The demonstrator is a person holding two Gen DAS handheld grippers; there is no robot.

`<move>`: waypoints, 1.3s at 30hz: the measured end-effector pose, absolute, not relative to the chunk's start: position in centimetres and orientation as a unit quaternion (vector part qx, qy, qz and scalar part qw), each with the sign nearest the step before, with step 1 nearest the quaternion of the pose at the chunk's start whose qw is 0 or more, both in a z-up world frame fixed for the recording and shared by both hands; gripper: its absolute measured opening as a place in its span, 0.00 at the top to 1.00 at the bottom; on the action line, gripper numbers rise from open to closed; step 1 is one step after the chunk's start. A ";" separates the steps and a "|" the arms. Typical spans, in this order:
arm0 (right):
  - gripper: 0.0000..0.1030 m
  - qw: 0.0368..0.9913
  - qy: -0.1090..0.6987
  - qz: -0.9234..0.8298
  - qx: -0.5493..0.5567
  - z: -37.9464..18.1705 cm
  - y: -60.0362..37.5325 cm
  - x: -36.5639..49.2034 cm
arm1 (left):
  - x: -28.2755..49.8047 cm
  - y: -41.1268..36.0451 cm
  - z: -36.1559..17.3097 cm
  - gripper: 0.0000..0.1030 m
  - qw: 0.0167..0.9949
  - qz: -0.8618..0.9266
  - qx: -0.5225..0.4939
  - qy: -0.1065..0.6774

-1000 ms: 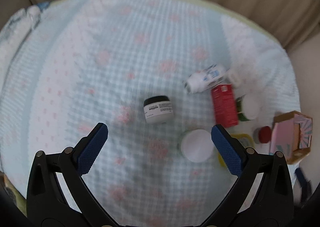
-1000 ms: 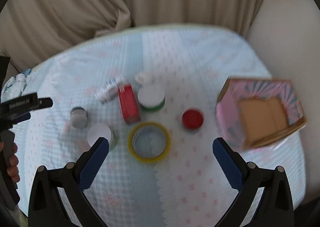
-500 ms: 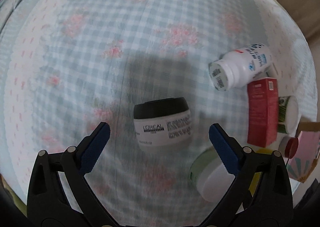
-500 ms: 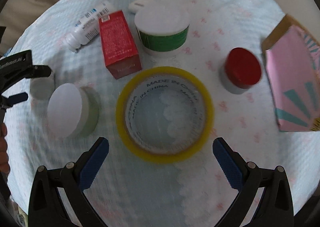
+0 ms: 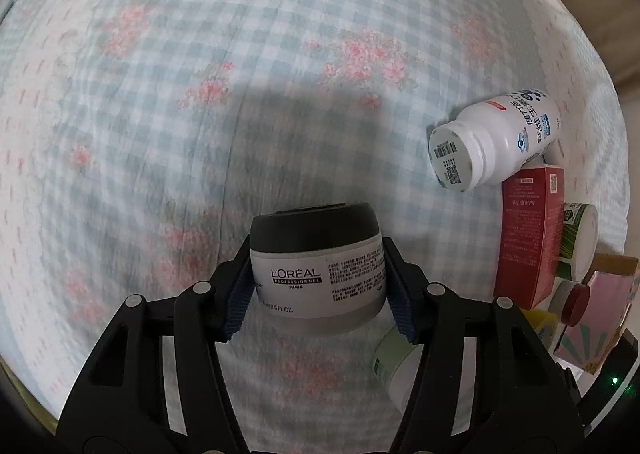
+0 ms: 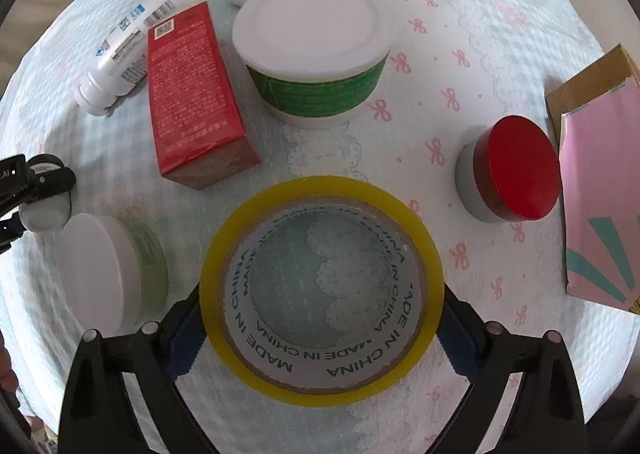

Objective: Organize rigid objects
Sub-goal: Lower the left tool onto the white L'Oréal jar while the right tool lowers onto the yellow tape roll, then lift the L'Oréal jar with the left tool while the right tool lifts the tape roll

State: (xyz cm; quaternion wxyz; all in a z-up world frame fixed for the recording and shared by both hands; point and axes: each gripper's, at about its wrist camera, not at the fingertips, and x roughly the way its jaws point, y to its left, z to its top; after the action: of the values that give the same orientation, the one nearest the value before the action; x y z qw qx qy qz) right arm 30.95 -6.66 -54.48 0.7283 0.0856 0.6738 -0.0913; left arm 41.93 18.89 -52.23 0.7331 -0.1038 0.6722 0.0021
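A grey L'Oreal jar (image 5: 316, 278) with a black lid lies on the checked cloth. My left gripper (image 5: 316, 250) points down over it; its jaws are closing and the blue pads (image 5: 240, 290) press both sides of the jar. In the right wrist view a yellow tape roll (image 6: 322, 188) lies flat between the fingers of my right gripper (image 6: 320, 306). Those jaws are closing too, and their pads (image 6: 182, 342) sit against the roll's outer wall, partly hidden under its rim. The left gripper and jar also show at that view's left edge.
Around the roll stand a pale green jar with a white lid (image 6: 104, 274), a red carton (image 6: 192, 94), a white bottle on its side (image 6: 116, 54), a green-banded tub (image 6: 316, 54), a red-lidded jar (image 6: 512, 170) and a pink box (image 6: 600, 206).
Both grippers have come down to the cloth. The left jaws have closed from wide open onto the grey jar. The right fingers now straddle the tape roll and have narrowed slightly.
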 end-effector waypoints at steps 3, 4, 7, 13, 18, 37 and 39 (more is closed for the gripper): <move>0.06 0.731 0.671 -0.092 0.082 -54.8 -6.4 30.9 | 42.3 18.8 -51.3 0.47 0.739 0.004 -0.097 0.667; 0.06 0.731 0.671 -0.092 0.082 -55.0 -6.4 30.9 | 42.2 18.8 -51.1 0.47 0.741 0.003 -0.093 0.665; 0.07 0.733 0.669 -0.093 0.081 -54.2 -6.0 30.5 | 42.3 18.3 -50.6 0.47 0.748 0.003 -0.088 0.658; 0.07 0.751 0.650 -0.088 0.074 -50.6 -6.4 28.8 | 41.9 17.9 -47.1 0.47 0.771 -0.005 -0.083 0.631; 0.07 0.773 0.624 -0.085 0.077 -47.3 -6.2 27.6 | 40.9 17.4 -42.9 0.47 0.792 -0.019 -0.081 0.605; 0.07 0.840 0.535 -0.032 0.085 -26.6 -11.0 21.6 | 29.3 8.5 -23.4 0.47 0.850 -0.119 -0.042 0.512; 0.07 0.845 0.527 -0.028 0.085 -25.0 -12.8 21.2 | 28.5 6.0 -22.0 0.47 0.854 -0.125 -0.041 0.504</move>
State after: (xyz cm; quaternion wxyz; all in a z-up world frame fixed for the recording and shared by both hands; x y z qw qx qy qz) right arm 21.25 -12.77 -25.01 0.8450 0.0849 0.5273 -0.0279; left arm 28.52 6.05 -21.96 0.8535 -0.0407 0.5041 -0.1255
